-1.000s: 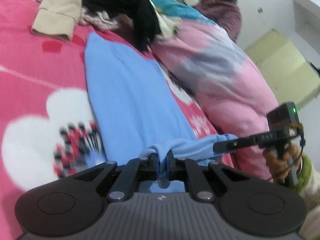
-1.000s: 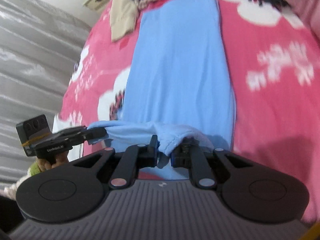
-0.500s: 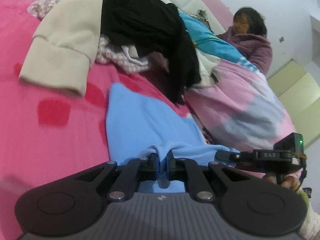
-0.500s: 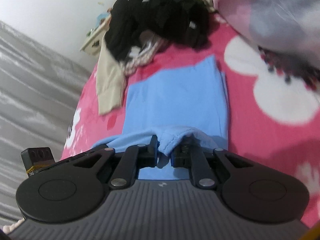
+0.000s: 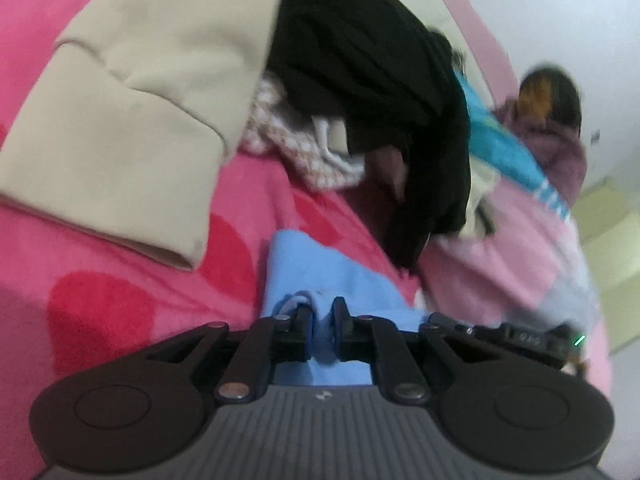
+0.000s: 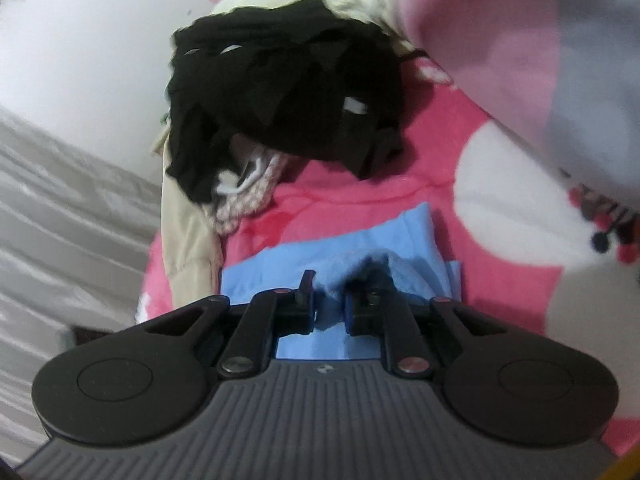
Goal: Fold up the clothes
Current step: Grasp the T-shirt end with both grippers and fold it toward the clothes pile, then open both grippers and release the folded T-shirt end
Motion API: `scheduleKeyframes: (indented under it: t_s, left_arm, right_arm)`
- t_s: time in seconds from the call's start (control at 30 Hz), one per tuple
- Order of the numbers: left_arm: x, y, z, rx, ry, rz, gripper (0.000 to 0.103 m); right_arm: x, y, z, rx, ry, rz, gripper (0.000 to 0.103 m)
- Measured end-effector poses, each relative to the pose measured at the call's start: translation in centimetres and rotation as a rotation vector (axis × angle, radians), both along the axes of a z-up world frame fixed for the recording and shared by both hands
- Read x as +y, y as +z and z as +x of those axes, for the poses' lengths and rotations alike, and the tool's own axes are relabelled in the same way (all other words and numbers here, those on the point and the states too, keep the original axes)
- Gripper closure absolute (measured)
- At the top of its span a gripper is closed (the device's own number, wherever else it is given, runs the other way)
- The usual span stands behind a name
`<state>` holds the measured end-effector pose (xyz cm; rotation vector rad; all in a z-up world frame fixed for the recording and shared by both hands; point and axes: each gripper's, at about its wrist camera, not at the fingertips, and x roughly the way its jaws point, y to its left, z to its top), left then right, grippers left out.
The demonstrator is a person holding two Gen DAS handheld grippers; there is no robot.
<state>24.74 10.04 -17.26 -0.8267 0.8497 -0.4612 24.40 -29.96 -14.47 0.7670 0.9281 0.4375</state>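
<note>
1. Your left gripper [image 5: 322, 320] is opening, blue garment [image 5: 320, 276] bunched between its pads.
2. Your right gripper [image 6: 328, 304] is opening, the same cloth between.
3. The garment lies on the pink bedspread [image 5: 100, 280], near a far clothes pile [image 5: 352, 60].

Left gripper [image 5: 322, 326]: ribbed grey housing, two black round-ended side lobes with circular insets, black linkage arms with silver pivot screws, blue-edged pads. Right gripper [image 6: 328, 306]: identical build, likewise blue-padded; a small logo marks each housing.

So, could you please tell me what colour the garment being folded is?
Light blue, plain: the garment shows best in the right wrist view.
</note>
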Motion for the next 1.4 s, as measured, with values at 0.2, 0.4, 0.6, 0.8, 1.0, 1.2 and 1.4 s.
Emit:
scheduleKeyframes:
  t_s: [0.2,0.4,0.6,0.8,1.0,1.2,1.4]
  left_arm:
    - [3.3,-0.3,0.0,-0.005,0.152,-0.147,0.079]
    - [3.2,2.8,-2.1,-0.101,0.064,0.011,0.079]
    - [0.9,3.1,-3.3,-0.048,0.0,0.157,0.076]
    - [2.8,4.6,-9.4,-0.042,-0.036,0.194,0.069]
    - [1.0,6.1,-17.5,-0.046,-0.234,0.181,0.066]
    - [-4.0,7.0,-23.4,-0.198,-0.403,0.498,0.067]
    - [-9.6,6.1,-27.7,-0.432,-0.543,0.958,0.071]
  right_arm:
    - [-2.6,-0.8,0.5,-0.056,-0.13,0.19,0.067]
    - [-1.1,2.3,-1.6,-0.198,-0.048,0.081,0.068]
    - [3.3,1.2,1.0,-0.121,0.128,-0.144,0.07]
    - [1.0,4.8,-2.2,-0.317,-0.135,-0.291,0.071]
    - [-3.6,10.6,-12.4,-0.374,-0.041,-0.374,0.053]
    - [-4.3,10.2,-18.7,-0.163,0.188,-0.46,0.053]
    - [1.7,6.6,-24.4,-0.296,0.433,-0.819,0.059]
